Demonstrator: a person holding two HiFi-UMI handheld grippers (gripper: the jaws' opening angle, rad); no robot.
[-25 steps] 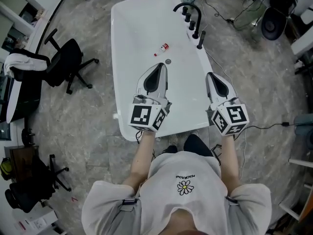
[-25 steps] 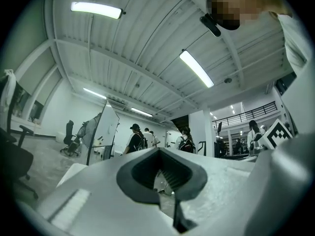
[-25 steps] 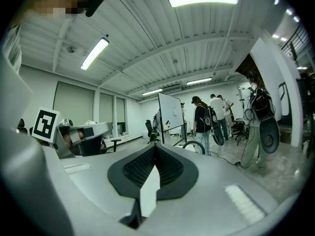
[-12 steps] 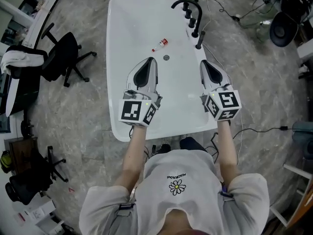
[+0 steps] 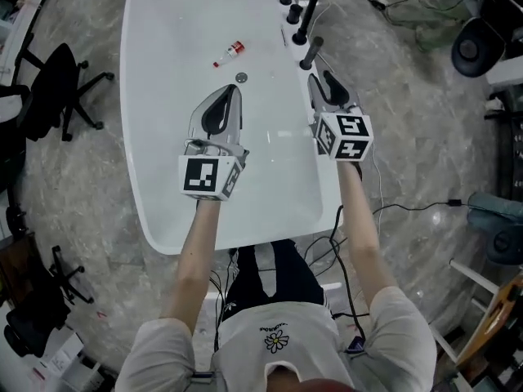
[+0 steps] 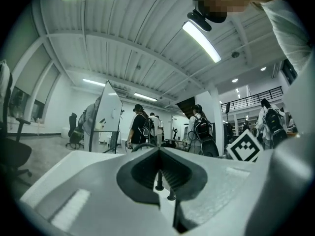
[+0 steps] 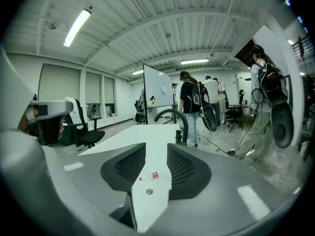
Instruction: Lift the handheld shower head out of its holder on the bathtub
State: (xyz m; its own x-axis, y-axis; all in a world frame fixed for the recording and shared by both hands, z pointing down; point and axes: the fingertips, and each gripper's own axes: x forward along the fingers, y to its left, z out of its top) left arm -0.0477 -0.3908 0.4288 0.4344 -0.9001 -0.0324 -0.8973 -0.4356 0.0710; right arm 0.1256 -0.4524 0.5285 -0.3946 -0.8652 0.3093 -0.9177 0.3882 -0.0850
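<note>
Here we go: the slim black handheld shower head point(image 5: 311, 54) stands nearly upright in its holder on the right rim of the white oval bathtub point(image 5: 176, 80), toward the far-right corner, just this side of the row of black tap knobs point(image 5: 294, 11). The right gripper point(image 5: 315, 77) sits low over that same rim, its tips just short of the wand and not touching it. Its claw is spread, and nothing but the tub floor shows through the gap, with a small red-and-white bottle point(image 7: 153, 175) lying there. The left gripper point(image 5: 230, 96) hovers over the middle of the tub, tips pressed together point(image 6: 158, 151) and holding nothing. The wand looks rigid, smooth and fairly light, so I'd expect it to be slippery under hard pads. It probably trails a hose, though I can't make one out clearly from up here, and that would tug as it rises. The best hold looks to be across the straight handle, above the holder, one jaw on each side. From there it should be drawn up along its own axis rather than levered sideways.
</note>
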